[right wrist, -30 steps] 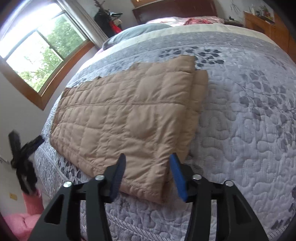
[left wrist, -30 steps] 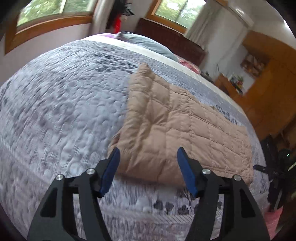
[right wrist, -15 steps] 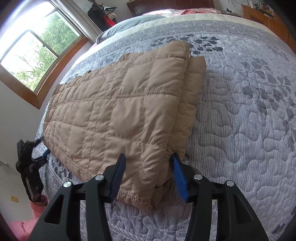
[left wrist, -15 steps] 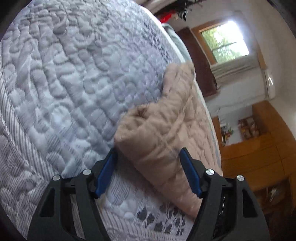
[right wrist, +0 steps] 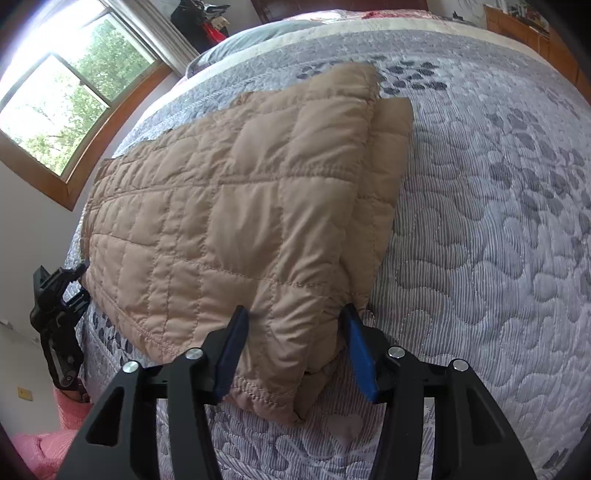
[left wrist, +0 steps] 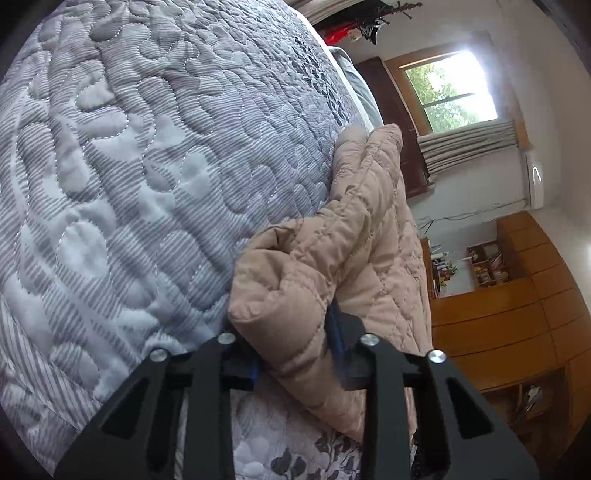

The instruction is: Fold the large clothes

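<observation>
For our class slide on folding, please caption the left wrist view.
Left gripper shut on a bunched corner of the tan quilted jacket, lifting it off the grey quilted bedspread.

Home bedroom, quilted grey bedspread [right wrist: 498, 240], pillow [right wrist: 258, 35], wood-framed window [left wrist: 450, 92], wooden cabinets [left wrist: 517, 314]

I am seeing the folded jacket [right wrist: 236, 221] lying on the bedspread [right wrist: 480, 258], running from lower centre of the right wrist frame toward upper centre. My right gripper [right wrist: 291, 350] is sitting at the bottom of that frame, its fingers straddling the jacket's near corner with a gap on each side. At the left edge, my left gripper [right wrist: 55, 317] is meeting the jacket's far end. A window [right wrist: 59, 107] is sitting upper left, pillows upper centre. In the left wrist frame, the left gripper [left wrist: 295, 354] is pinching a bunched jacket corner [left wrist: 288, 295] at lower centre; bedspread [left wrist: 129, 166] is filling the left, cabinets [left wrist: 517, 314] standing right.
</observation>
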